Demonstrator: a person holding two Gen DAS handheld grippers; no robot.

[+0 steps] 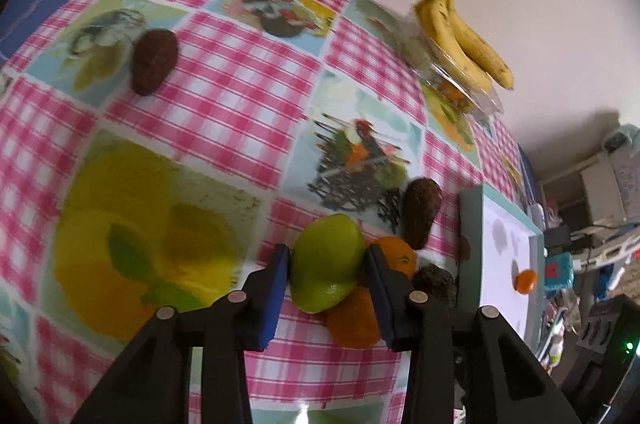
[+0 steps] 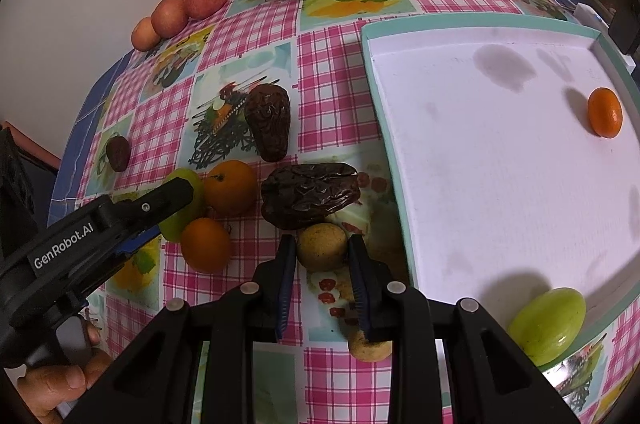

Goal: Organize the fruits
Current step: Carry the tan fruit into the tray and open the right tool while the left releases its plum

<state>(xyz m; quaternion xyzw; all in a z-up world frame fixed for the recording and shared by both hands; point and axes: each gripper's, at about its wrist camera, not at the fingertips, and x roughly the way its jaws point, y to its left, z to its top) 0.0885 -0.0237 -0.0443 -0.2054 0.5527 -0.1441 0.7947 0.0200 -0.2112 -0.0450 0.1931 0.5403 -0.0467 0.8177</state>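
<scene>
The left gripper (image 1: 326,270) clamps a green fruit (image 1: 326,264) on the tablecloth (image 1: 224,96), tight against two oranges (image 1: 394,258). The right gripper (image 2: 322,256) pinches a small yellowish fruit (image 2: 322,246) beside the white tray (image 2: 480,160). Each should lift straight up, so neighbours stay put.

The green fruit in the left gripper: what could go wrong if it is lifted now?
1. The left gripper is shut on the green fruit, which is smooth and round, so it might slip from the pads.
2. Two oranges lie right against it; the lift may nudge them and set them rolling.
3. The right gripper, shut on a yellowish fruit, works close by, so the two could collide.
</scene>
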